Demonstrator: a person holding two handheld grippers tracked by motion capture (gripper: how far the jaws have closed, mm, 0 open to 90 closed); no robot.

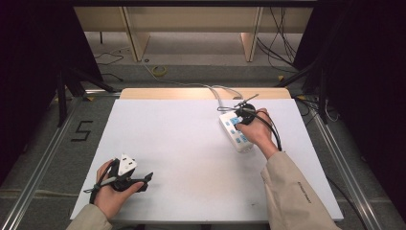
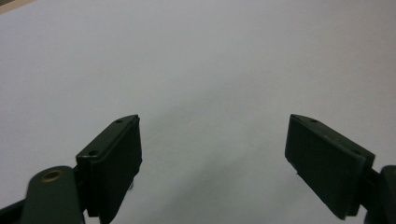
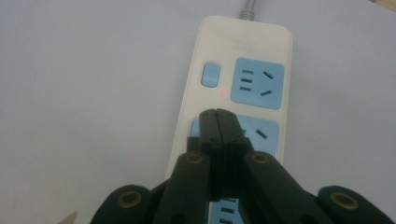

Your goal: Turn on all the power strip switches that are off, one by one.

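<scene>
The right gripper [image 3: 218, 114], low in the middle of its own view, has its jaws pressed together with nothing between, tips over the power strip [image 3: 243, 51] at centre frame. The left gripper [image 2: 212, 154] stands wide open over the bare table [image 2: 196, 56].

The high view looks forward and down over the whole table [image 1: 191, 143]. The left gripper view skims bare tabletop near the front left corner. The right gripper view looks closely down on the power strip [image 3: 243, 74], shared with the high view near the back right.
</scene>
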